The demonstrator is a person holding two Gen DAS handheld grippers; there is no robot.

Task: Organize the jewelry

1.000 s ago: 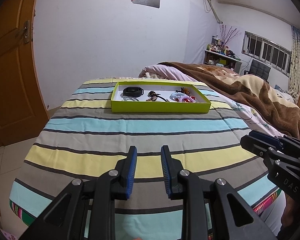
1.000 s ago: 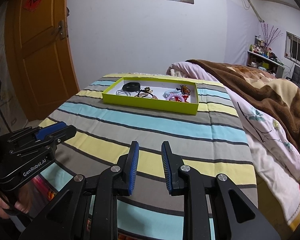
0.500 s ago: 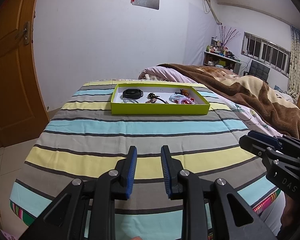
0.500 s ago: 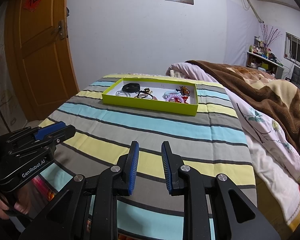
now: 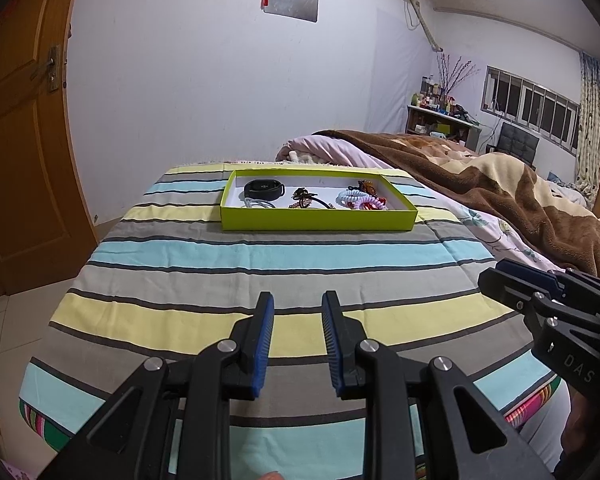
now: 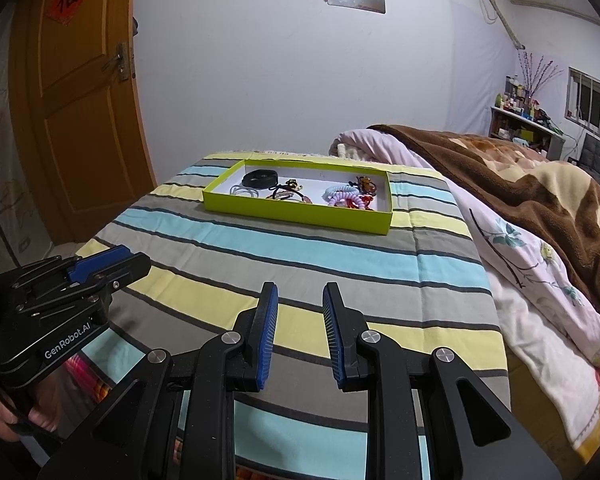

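A shallow lime-green box (image 5: 318,218) with a white inside sits on the striped bedspread (image 5: 260,256) toward the far edge of the bed, its long side running across. Inside it, at the left end, lies a black watch band (image 5: 264,189) with a loop of pale cord (image 5: 256,203) just in front of it. In the middle rests a dark hair tie (image 5: 308,199) with small brown ornaments, and at the right end a pale blue and lilac spiral hair tie (image 5: 350,199) touches a red one (image 5: 374,204); a small brown trinket (image 5: 366,187) lies just behind them. The pieces are too small to tell apart further.

The left gripper (image 5: 297,340) hovers over the near part of the bed, well apart from the box, its 2 blue-padded fingers parted with nothing between them. The right gripper (image 6: 298,330) is held beside it, likewise parted and empty, above a yellow stripe. Each gripper shows at the edge of the other's view.

A brown blanket (image 6: 540,184) covers the right side of the bed over a pink flowered sheet (image 6: 528,272). A wooden door (image 6: 72,120) stands at the left, against a white wall.
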